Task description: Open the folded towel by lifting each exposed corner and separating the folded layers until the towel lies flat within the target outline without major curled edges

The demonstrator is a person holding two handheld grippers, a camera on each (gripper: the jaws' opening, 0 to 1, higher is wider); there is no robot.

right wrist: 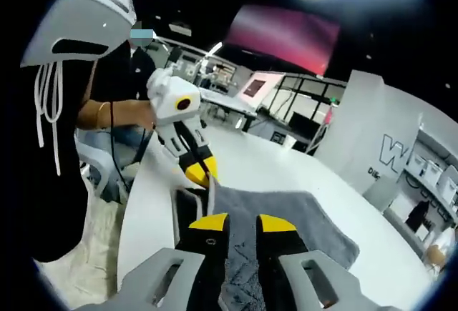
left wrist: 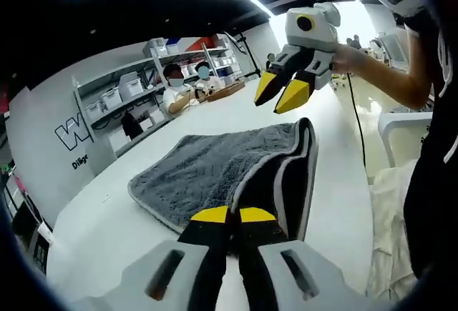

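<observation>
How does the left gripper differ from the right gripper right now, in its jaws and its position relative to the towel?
The left gripper has its jaws closed at the near edge of the towel, seemingly pinching it; the right gripper has its jaws parted. The left gripper is down at the towel; the right gripper hangs in the air above its far end, touching nothing. Both have yellow-tipped jaws on grey bodies.

The folded grey plush towel (left wrist: 215, 168) has its near edge hidden behind the left hand-held gripper (left wrist: 234, 216) on the white worktop (left wrist: 93, 218); the shelf's storage boxes (left wrist: 122, 93) are too small to identify.
</observation>
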